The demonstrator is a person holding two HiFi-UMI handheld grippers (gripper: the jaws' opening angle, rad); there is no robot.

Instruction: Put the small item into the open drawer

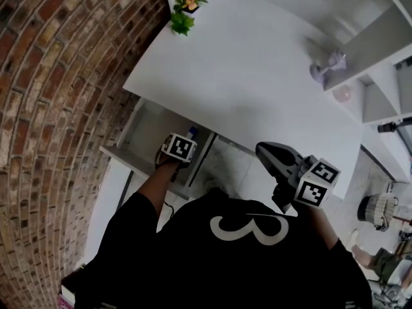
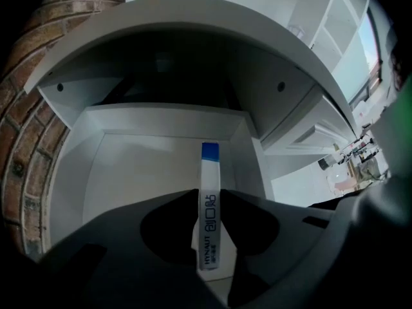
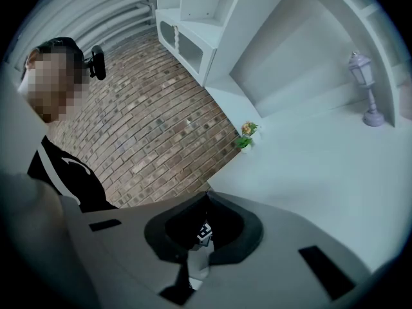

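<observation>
White tabletop [image 1: 257,76] runs along the brick wall [image 1: 51,108]. The open drawer [image 2: 129,172] projects from under its near edge on the person's left, and no other contents are visible in it. Left gripper [image 2: 209,197] points steeply down into the drawer cavity and is well inside the rim in the head view. Right gripper [image 3: 206,195] hangs level off the tabletop's near edge, well apart from the drawer. Its jaws are pressed together at the tips with nothing between them, so the left hand is the working one. Small item [image 2: 210,205] is a slim white stick with a blue cap, pinched between the left jaws with a pad on each flank. Its long axis runs along the gripper's pointing line, cap end leading and tail end back in the throat. The drawer floor lies straight ahead of the cap, and the drawer's right-hand wall is near that side. Cannot tell whether the cap touches the floor. Judgement: placement is nearly done and only the release remains. The stick will probably tip over flat once freed.
</observation>
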